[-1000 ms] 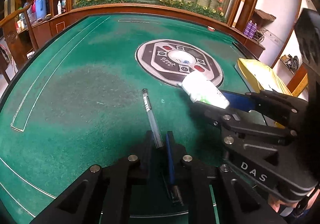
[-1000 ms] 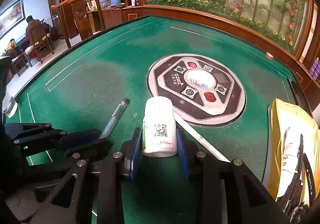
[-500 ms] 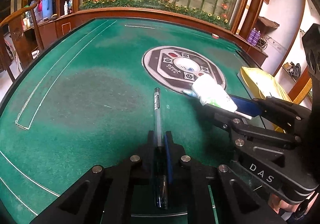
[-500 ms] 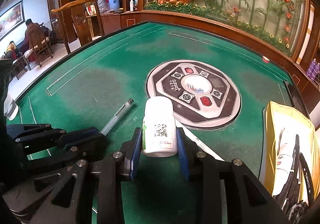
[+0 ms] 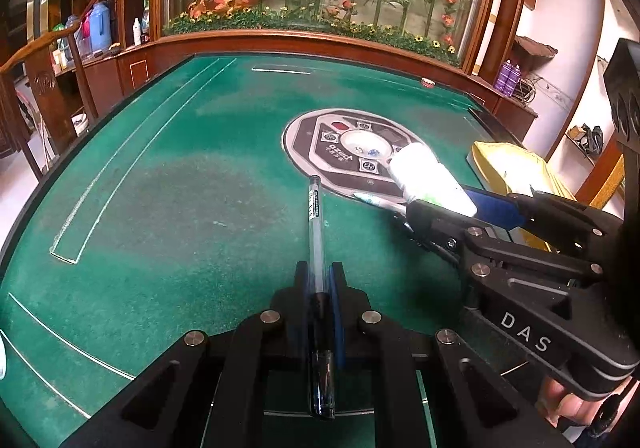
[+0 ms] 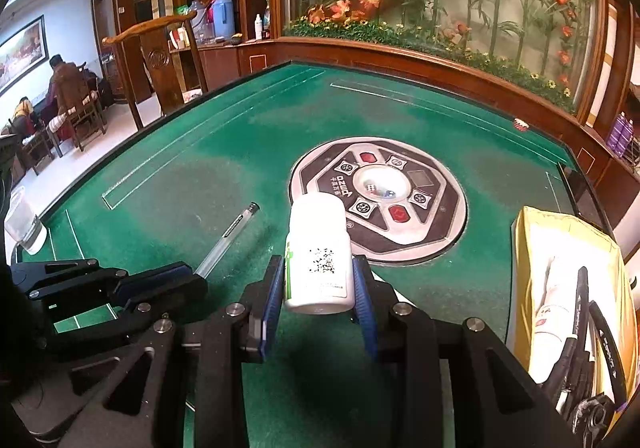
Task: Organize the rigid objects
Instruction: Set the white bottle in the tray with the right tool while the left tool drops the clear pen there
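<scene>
Left tongs point(image 5: 320, 276) clenched on a clear gel pen point(image 5: 316, 232), black cap end back between the blue pads, barrel sticking forward over the green felt surface point(image 5: 168, 207); whether the far tip touches the felt is hard to tell. Right tongs point(image 6: 320, 280) grasping a white pill bottle point(image 6: 318, 252) by its sides, QR label facing the camera, bottle held clear above the surface, near the round control panel point(image 6: 432, 207) at centre. In the left wrist view the bottle sits tilted, cap pointing toward the panel. A second white pen point(image 5: 376, 201) lies on the surface just below the right tongs, partly hidden. Yellow bag point(image 6: 560, 248) at the right edge of the surface, holding a white tube and black cables. Clear plastic cup point(image 6: 22, 221) at the far left edge.
</scene>
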Motion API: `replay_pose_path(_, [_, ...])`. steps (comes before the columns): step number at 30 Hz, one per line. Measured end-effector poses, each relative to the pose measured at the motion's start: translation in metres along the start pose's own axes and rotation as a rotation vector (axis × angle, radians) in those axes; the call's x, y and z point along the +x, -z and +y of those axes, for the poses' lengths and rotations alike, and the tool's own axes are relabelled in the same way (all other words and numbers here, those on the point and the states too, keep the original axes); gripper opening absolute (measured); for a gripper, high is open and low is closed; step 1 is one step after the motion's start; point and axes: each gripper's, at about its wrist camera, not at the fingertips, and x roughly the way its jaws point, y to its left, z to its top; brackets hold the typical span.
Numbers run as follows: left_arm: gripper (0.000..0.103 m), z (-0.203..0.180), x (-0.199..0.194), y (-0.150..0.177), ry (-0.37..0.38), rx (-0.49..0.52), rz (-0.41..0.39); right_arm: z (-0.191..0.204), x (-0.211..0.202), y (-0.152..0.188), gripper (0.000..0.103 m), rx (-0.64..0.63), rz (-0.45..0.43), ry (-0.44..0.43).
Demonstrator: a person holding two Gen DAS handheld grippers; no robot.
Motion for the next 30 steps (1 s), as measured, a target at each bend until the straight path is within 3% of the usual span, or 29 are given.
replay_pose_path(22, [0.009,-0.053,-0.03,-0.01,0.03,0.088,-0.047,-0.062,-0.053,0.019,0.033,0.187,-0.096,-0.02])
replay_pose_path(30, [0.009,-0.1,-0.027,-0.029,0.149,0.124,-0.032,-0.126,-0.105,0.043,0.033,0.319,-0.176,0.055])
